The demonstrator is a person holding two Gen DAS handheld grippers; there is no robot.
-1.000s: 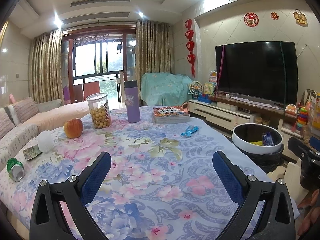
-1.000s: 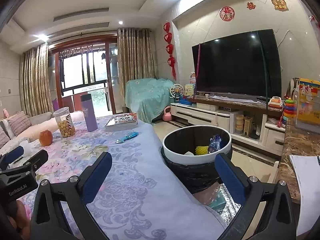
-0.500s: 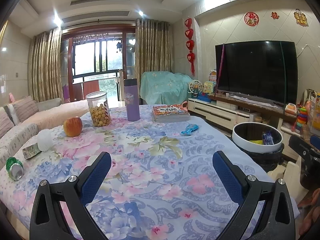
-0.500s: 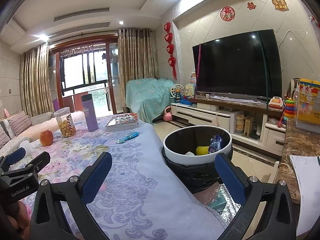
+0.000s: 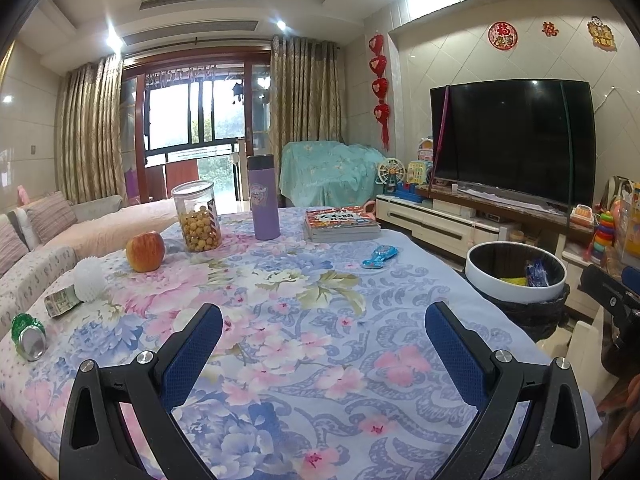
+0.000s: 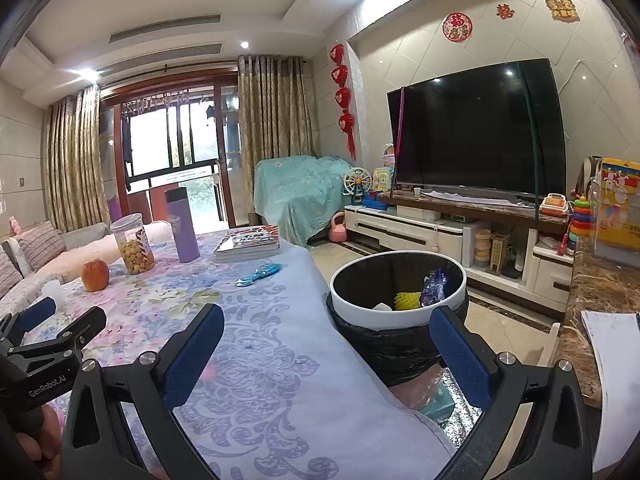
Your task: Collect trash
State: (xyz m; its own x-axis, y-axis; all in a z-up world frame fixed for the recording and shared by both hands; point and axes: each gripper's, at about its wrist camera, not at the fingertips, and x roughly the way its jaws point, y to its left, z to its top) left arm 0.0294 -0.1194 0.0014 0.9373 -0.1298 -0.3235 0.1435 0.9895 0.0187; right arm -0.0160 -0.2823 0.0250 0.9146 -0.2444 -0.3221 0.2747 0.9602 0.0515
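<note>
Honestly, with my left gripper and right gripper both spread wide and empty, I could mistakenly grab the apple instead of the crushed can at the table's left edge, far from the bin.
</note>
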